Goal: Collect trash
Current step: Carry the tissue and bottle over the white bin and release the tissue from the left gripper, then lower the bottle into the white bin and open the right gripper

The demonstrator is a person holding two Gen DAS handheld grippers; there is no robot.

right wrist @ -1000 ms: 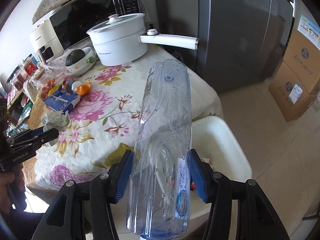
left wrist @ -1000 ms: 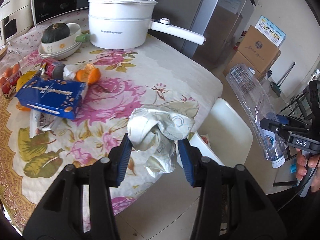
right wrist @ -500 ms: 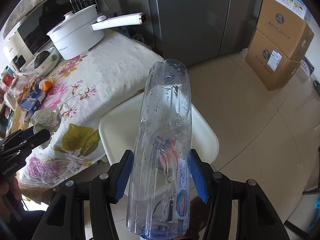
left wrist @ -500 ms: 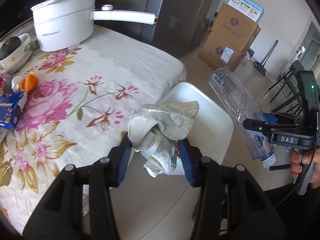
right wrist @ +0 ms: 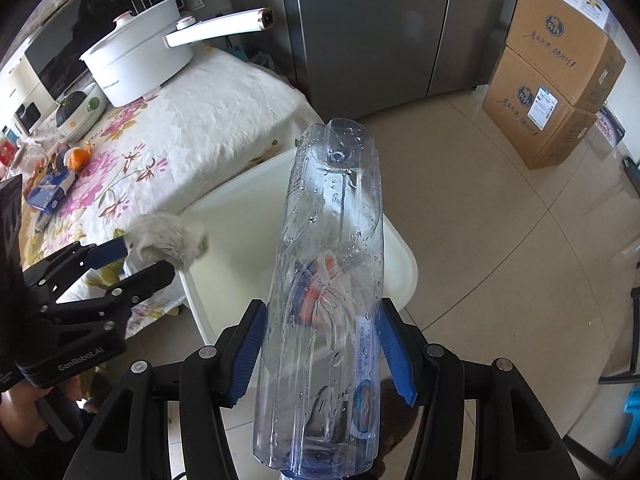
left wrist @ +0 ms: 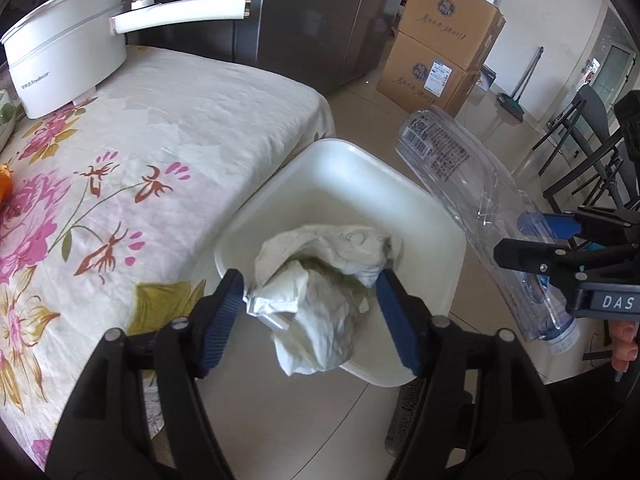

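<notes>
My left gripper (left wrist: pixel 310 300) hangs over the near edge of a white bin (left wrist: pixel 340 148) on the floor beside the table. Its jaws are opening, and a crumpled whitish wrapper wad (left wrist: pixel 320 304) sags loose between the blue pads. In the right wrist view the wad (right wrist: pixel 168 236) is blurred at the left gripper's (right wrist: pixel 144 258) tips, above the bin (right wrist: pixel 224 240). My right gripper (right wrist: pixel 320 360) is shut on a large clear plastic bottle (right wrist: pixel 332 240), held base-forward over the bin's right side. The left wrist view shows this bottle (left wrist: pixel 460 176) and the right gripper (left wrist: pixel 510 236) at the right.
A table with a floral cloth (left wrist: pixel 140 140) lies left of the bin, carrying a white pot with a long handle (left wrist: pixel 60 56). A blue box, an orange and bowls (right wrist: pixel 52 184) sit farther back. Stacked cardboard boxes (left wrist: pixel 444 44), a grey fridge (right wrist: pixel 380 20) and black chair frames (left wrist: pixel 592 152) stand around the tiled floor.
Both grippers moved from above the table to over the white bin. The left jaws have spread and the wrapper wad has sagged lower between them. The right gripper still holds the bottle.
</notes>
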